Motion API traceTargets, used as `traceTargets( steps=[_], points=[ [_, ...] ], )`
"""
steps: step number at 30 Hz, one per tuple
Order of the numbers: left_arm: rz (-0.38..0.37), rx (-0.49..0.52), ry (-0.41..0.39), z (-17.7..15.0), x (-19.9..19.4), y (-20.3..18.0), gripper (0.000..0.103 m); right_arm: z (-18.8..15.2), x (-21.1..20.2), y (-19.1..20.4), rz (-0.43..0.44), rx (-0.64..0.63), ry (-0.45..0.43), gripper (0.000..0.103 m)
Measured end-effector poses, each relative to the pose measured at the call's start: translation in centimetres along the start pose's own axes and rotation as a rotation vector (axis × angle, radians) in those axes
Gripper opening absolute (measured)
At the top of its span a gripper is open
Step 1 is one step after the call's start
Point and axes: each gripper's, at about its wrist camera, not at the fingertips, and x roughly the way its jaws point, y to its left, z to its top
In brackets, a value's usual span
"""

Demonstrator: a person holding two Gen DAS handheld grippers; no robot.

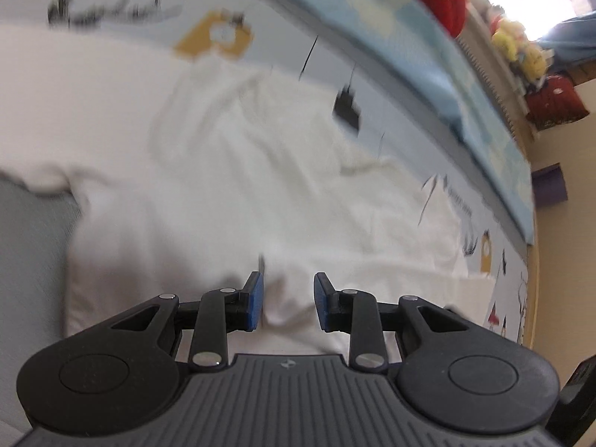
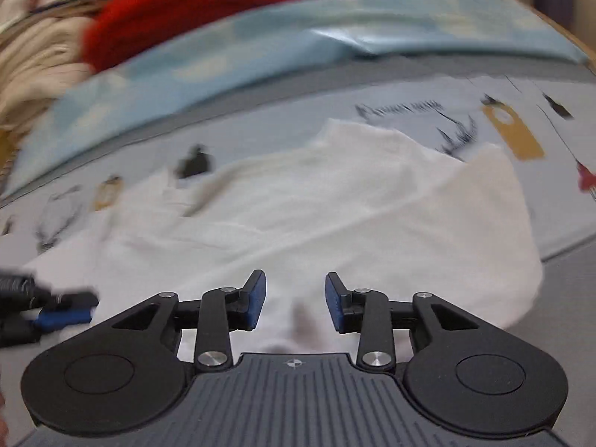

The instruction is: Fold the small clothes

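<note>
A white garment lies crumpled and partly folded on a pale printed sheet. My left gripper points down over its near part. The blue pads stand apart, white cloth showing between them, and I see no pinch on it. In the right wrist view the same garment spreads across the middle. My right gripper hovers over its near edge, open, with only cloth below the gap. The left gripper's fingers show at the left edge of that view, beside the garment.
A light blue padded edge runs along the far side of the sheet. Red fabric and cream fabric lie beyond it. Soft toys and a red bag sit on a far shelf. Grey surface borders the garment's left.
</note>
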Motion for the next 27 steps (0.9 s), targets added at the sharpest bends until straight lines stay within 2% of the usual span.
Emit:
traceTargets(
  steps=[2, 4, 8, 11, 13, 14, 15, 16, 19, 22, 25, 26, 27],
  points=[
    [-0.003, -0.055, 0.041, -0.4, 1.3, 0.5, 0.032, 0.5, -0.1, -1.0, 0.020, 0.041, -0.006, 0.038],
    [0.002, -0.080, 0.053, -0.5, 2.1, 0.8, 0.032, 0.8, -0.7, -1.6, -0.010, 0.057, -0.034, 0.038],
    [0.068, -0.050, 0.025, -0.4, 3.3, 0.5, 0.032, 1.5, -0.5, -3.1, -0.024, 0.126, -0.043, 0.038],
    [0.073, -0.052, 0.023, -0.6, 4.1, 0.1, 0.032, 2.0, -0.8, -4.2, -0.047, 0.158, -0.067, 0.038],
    [0.079, -0.020, 0.013, -0.9, 4.2, -0.7, 0.032, 2.4, -0.9, -5.1, -0.068, 0.180, -0.087, 0.038],
    [0.080, 0.006, 0.006, -0.9, 4.2, -1.1, 0.030, 2.6, -1.0, -5.7, -0.081, 0.197, -0.097, 0.038],
    [0.087, 0.026, -0.004, -1.0, 4.2, -1.4, 0.013, 2.8, -1.2, -6.3, -0.097, 0.217, -0.109, 0.038],
    [0.105, 0.057, -0.020, -1.0, 4.1, -1.7, 0.003, 3.0, -1.4, -6.8, -0.111, 0.236, -0.121, 0.038],
    [0.155, 0.159, -0.149, -0.8, 2.0, -2.8, 0.002, 3.3, -1.9, -8.5, -0.158, 0.299, -0.149, 0.038],
    [0.206, 0.167, -0.313, 0.1, -1.5, -2.7, 0.002, 3.3, -2.1, -9.6, -0.175, 0.346, -0.158, 0.038],
    [0.285, 0.083, -0.453, 1.3, -4.4, -0.7, 0.003, 3.2, -1.8, -10.1, -0.166, 0.374, -0.145, 0.038],
    [0.307, 0.039, -0.472, 1.7, -4.9, 0.2, 0.003, 3.1, -1.6, -10.2, -0.161, 0.383, -0.137, 0.038],
    [0.326, 0.012, -0.477, 2.1, -5.2, 0.9, 0.010, 2.9, -1.5, -10.2, -0.157, 0.390, -0.129, 0.038]
  ],
)
